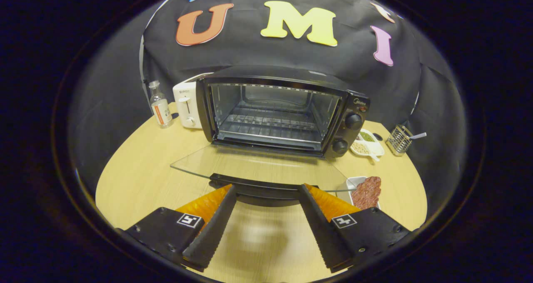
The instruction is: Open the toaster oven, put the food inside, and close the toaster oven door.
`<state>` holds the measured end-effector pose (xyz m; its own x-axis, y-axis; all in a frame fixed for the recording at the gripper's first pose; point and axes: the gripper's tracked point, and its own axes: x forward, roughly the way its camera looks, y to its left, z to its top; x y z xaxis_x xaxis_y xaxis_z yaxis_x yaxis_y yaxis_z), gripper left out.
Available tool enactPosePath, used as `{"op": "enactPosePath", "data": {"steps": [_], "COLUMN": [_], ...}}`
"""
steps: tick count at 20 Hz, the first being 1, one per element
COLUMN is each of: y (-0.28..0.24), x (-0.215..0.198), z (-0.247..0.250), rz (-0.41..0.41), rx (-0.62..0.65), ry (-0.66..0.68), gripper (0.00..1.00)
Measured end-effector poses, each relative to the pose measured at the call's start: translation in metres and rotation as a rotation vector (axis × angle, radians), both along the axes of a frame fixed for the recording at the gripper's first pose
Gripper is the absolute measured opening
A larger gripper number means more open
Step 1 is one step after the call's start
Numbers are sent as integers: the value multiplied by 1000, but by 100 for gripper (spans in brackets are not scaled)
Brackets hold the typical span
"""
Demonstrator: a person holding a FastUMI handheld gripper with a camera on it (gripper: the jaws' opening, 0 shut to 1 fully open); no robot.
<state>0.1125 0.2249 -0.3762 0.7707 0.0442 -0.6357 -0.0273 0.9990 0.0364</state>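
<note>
A black toaster oven (pixel 283 112) stands on the wooden table (pixel 137 175) beyond my fingers. Its glass door (pixel 258 168) lies folded down flat toward me, and the wire rack inside is bare. The door's dark handle (pixel 262 187) runs just ahead of my fingertips, between them. My gripper (pixel 266 189) is open, its two fingers spread wide, holding nothing. A slab of reddish meat (pixel 367 192) rests on a small white tray (pixel 352 183) on the table, just right of the right finger and beside the door's right corner.
A white toaster (pixel 187 106) and a small clear bottle (pixel 160 106) stand left of the oven. To its right sit a white divided dish with condiments (pixel 367 143) and a wire holder (pixel 399 140). Bare table lies left of the door.
</note>
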Motion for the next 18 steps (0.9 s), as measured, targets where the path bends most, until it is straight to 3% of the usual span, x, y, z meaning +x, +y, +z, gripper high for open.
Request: {"op": "enactPosePath", "data": {"steps": [11, 18], "y": [1, 0], "x": [-11, -14], "z": [-54, -56], "rz": [-19, 48], "rx": [64, 43], "ry": [138, 132], "gripper": [98, 98]}}
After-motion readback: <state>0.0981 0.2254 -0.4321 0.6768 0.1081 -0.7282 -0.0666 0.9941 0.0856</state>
